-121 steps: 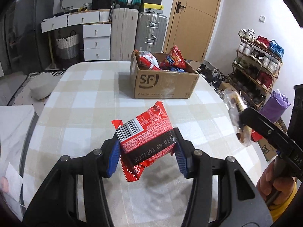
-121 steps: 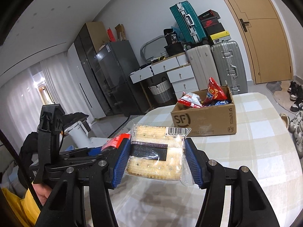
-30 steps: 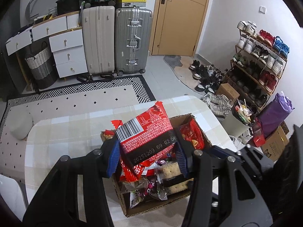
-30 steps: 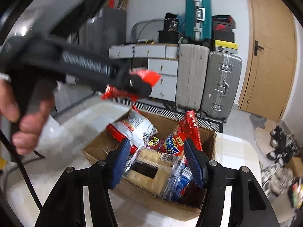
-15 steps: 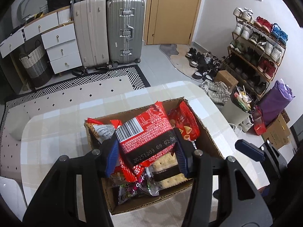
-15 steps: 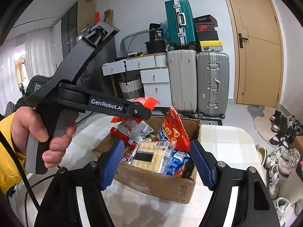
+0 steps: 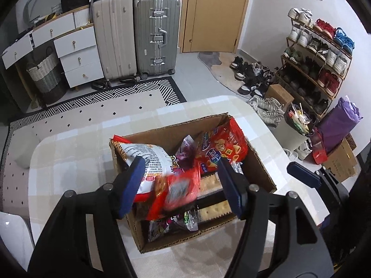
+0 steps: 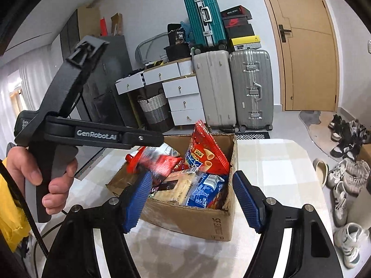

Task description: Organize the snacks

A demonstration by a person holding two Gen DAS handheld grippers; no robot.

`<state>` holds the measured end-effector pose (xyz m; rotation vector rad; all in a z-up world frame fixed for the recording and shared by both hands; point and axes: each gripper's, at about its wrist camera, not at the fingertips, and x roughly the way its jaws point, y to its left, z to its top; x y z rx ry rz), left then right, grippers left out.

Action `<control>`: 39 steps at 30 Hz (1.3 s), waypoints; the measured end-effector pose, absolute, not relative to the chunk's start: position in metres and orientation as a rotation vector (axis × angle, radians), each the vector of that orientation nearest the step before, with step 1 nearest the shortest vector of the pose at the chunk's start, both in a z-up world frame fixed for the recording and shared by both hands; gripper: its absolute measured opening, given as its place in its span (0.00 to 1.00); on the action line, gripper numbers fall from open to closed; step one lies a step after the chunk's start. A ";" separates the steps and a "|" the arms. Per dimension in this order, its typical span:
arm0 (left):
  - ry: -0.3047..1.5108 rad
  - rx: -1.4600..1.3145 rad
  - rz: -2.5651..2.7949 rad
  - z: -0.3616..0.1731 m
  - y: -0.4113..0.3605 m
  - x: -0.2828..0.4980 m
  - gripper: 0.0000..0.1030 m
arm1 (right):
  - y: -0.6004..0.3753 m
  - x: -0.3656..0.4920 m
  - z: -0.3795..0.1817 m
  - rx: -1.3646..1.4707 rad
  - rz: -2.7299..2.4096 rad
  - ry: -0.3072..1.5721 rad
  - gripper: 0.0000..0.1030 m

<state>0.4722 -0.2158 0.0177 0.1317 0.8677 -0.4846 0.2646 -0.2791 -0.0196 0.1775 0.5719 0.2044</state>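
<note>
Left jaws: I have them spread over the box; they have just been opening, and the red snack packet [image 7: 178,185] sits blurred between the blue pads without either pad pressing it.
Left gripper [image 7: 179,185]: I see it angled down above the near half of the cardboard box [image 7: 259,164].
Right jaws: I see them standing wide with nothing between the pads; they have just been opening too.
Right gripper [image 8: 190,199]: it points toward the box's near corner, just short of it.
Red snack packet, right view: blurred [image 8: 155,161], under the tip of the left gripper, above the other packets.
Box contents: a cracker pack [image 8: 178,188], a blue packet [image 8: 204,192], an upright red chip bag [image 8: 205,150] leaning on the far wall, and a white-and-red bag [image 7: 148,157] at the left end.
Box: it stands on the checked tablecloth [image 7: 69,157], near the table's far end.
Hand [image 8: 34,173]: I see it wrapped around the left gripper's handle, beside a yellow sleeve [image 8: 9,208].
Beyond: suitcases [image 8: 234,88] and a white drawer unit [image 8: 183,99] line the wall.
</note>
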 end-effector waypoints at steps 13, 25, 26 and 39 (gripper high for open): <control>0.701 0.072 -0.391 0.068 -0.155 0.383 0.77 | -0.271 0.233 0.023 0.161 0.195 0.522 0.72; 0.478 0.007 -0.300 0.109 -0.080 0.233 0.93 | -0.261 0.137 0.075 0.128 0.185 0.393 0.88; 0.459 0.013 -0.287 0.110 -0.074 0.219 1.00 | -0.261 0.127 0.078 0.129 0.185 0.379 0.89; 0.379 -0.040 -0.177 0.018 -0.010 0.133 1.00 | -0.269 0.035 0.032 0.122 0.124 0.271 0.99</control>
